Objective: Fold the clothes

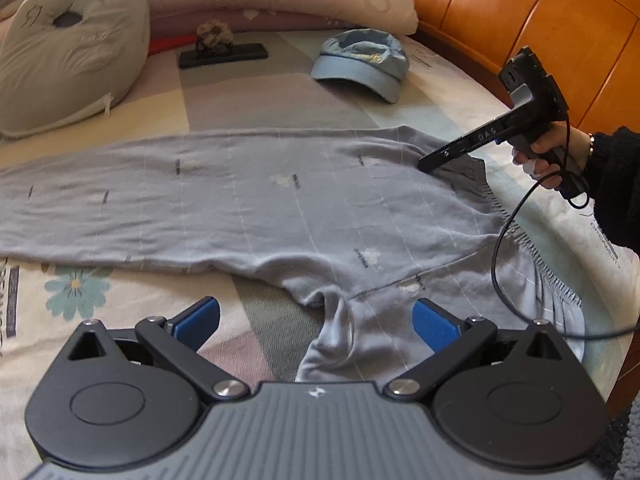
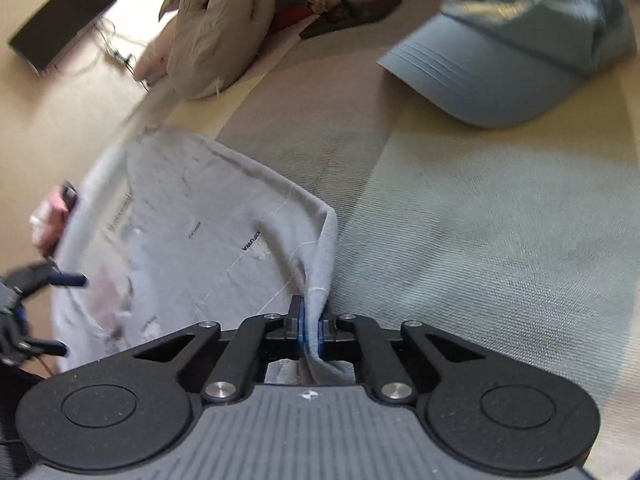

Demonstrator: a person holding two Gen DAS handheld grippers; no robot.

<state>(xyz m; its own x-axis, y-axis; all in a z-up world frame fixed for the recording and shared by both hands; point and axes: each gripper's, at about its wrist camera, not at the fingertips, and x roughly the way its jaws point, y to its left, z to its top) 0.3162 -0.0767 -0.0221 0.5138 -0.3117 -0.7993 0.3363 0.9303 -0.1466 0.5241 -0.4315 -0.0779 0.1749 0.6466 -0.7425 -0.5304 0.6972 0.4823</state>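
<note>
Grey pyjama trousers (image 1: 280, 208) lie spread across the bed, one leg stretched to the left, the elastic waistband (image 1: 532, 248) at the right. My left gripper (image 1: 316, 322) is open just above the crotch, its blue pads (image 1: 200, 320) on either side of a raised fold. In the left wrist view a hand (image 1: 548, 156) holds my right gripper (image 1: 426, 166), whose tip rests on the far waist corner. The right wrist view shows my right gripper (image 2: 310, 326) shut on a lifted edge of the grey trousers (image 2: 208, 240).
A light blue cap (image 1: 360, 64) lies beyond the trousers. A grey pillow (image 1: 68, 52) sits far left, and a dark flat stand with a small ornament (image 1: 220, 50) is at the back. An orange wooden headboard (image 1: 540, 20) curves along the right. A black cable (image 1: 500, 252) hangs over the waistband.
</note>
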